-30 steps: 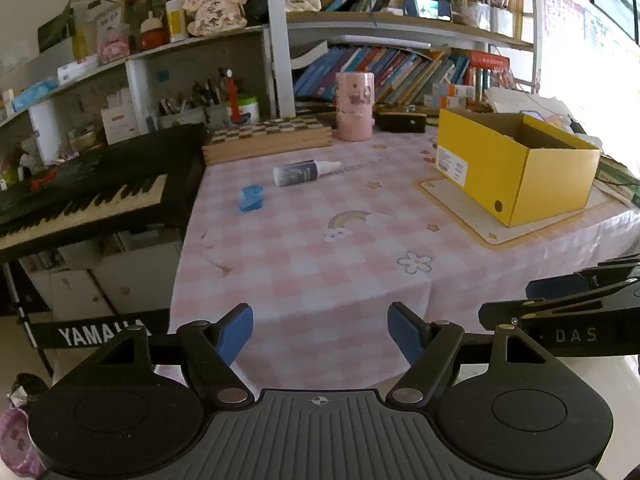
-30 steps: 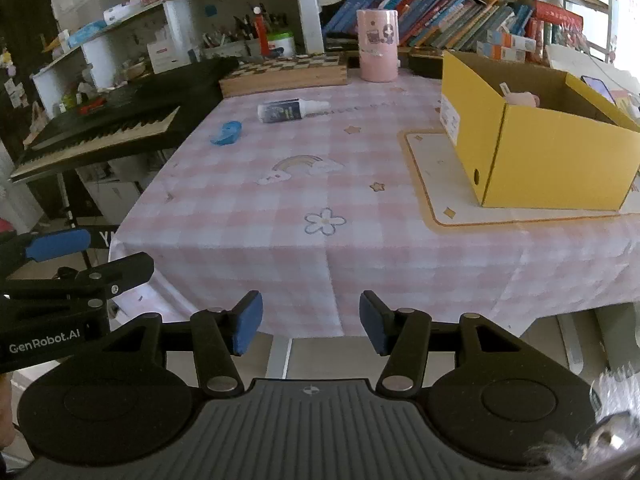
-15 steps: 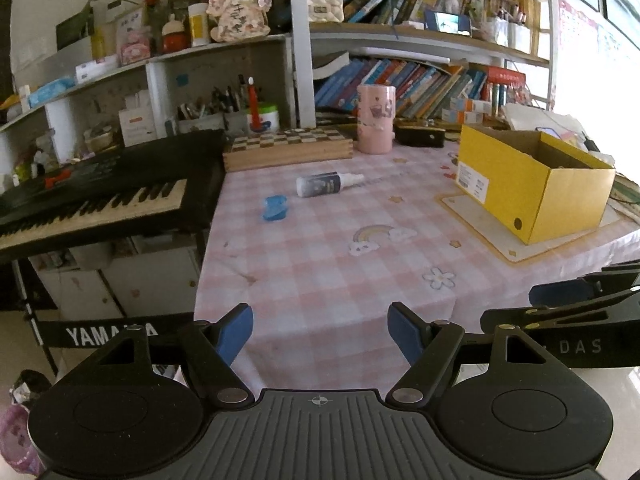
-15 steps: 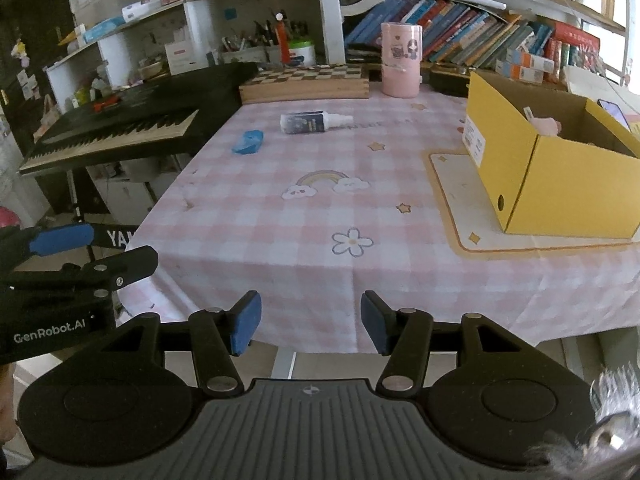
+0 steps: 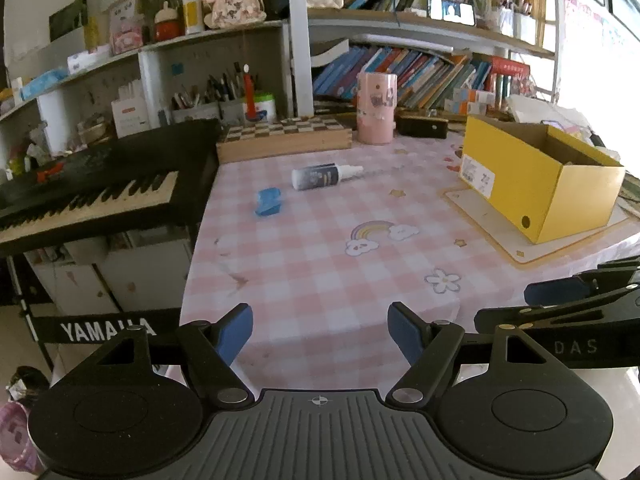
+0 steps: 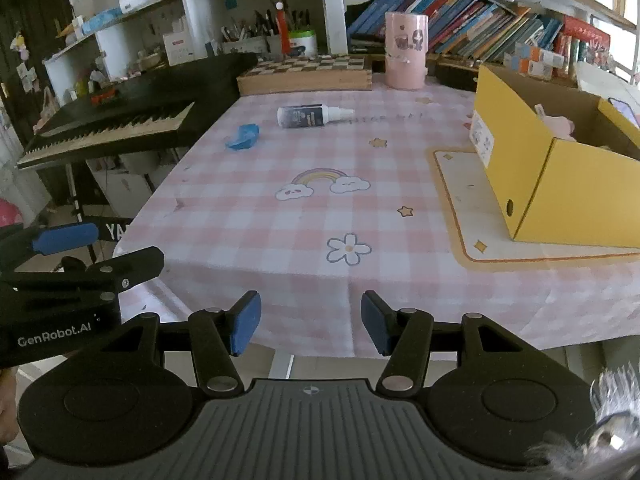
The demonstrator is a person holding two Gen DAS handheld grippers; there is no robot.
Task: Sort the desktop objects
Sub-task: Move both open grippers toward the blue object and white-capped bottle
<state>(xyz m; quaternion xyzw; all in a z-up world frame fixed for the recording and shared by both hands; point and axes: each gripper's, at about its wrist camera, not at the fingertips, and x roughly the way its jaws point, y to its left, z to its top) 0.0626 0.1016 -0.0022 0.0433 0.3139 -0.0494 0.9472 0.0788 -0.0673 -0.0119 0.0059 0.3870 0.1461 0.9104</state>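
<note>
Inside the yellow box (image 6: pixel 560 184), only the right view shows a pink item (image 6: pixel 560 126); both grippers' fingers gape, empty

You are working in a home study: crowded white bookshelves (image 5: pixel 420 76), a black Yamaha keyboard (image 5: pixel 92 196), and a table under a pink checked cloth with cartoon prints (image 6: pixel 320 208).

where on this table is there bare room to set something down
The widest free patch is the pink checked tablecloth between the near edge and the spray bottle, bordered on the right by the cream mat under the yellow box. The far edge is crowded: chessboard box, pink cup. The blue item sits at far left.
</note>
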